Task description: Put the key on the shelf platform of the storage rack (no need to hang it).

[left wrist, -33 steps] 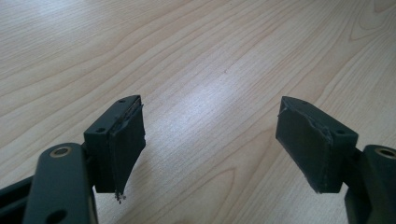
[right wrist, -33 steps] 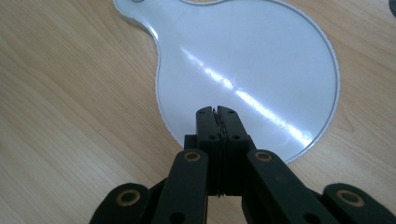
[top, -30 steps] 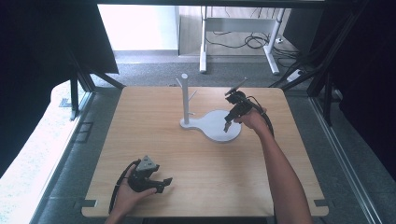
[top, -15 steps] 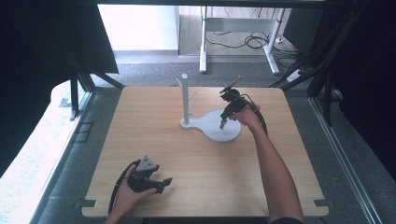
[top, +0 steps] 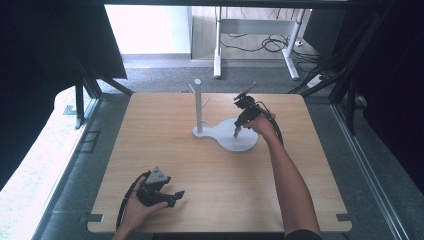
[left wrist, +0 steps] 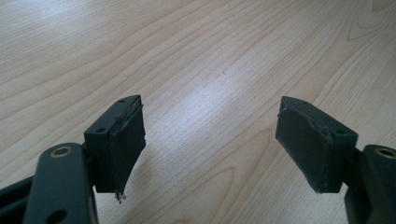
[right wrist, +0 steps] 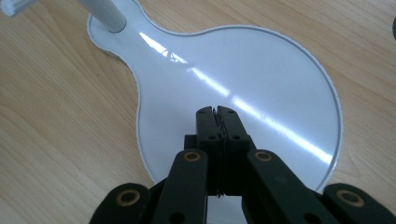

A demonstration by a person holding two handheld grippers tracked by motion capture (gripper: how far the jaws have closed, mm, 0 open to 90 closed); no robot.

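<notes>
High view: your right gripper (top: pixel 236 134) hangs over the round part of the white stand base (top: pixel 245 145), which lies on the wooden table (top: pixel 150 120) a little right of centre and towards the far edge. The thin white post (top: pixel 198 105) rises from the narrow end of that base, to the left of your right hand (top: pixel 261 125), with a clear gap between them. The table's right edge and far edge lie well apart from the base, and bare wood runs from the base to the near edge. Your left gripper (top: pixel 175 196) rests low near the near-left part of the table, well apart from the stand, with open wood to its right. Against the earlier high-view pictures, your right gripper has come leftward and lower, from the far-right rim of the base to a spot above its middle; your left gripper has kept its place.

Left gripper view: your left gripper (left wrist: pixel 210 144) stands released, jaws wide apart, with bare table (left wrist: pixel 196 56) between them.

Right gripper view: your right gripper (right wrist: pixel 218 112) is clenched, jaws pressed together with nothing between them, tips over the glossy white base (right wrist: pixel 261 70). The base is pear-shaped, smooth, streaked with bright reflections; the foot of the post (right wrist: pixel 109 16) stands in its narrow end at upper left. Wood shows all around its rim.
</notes>
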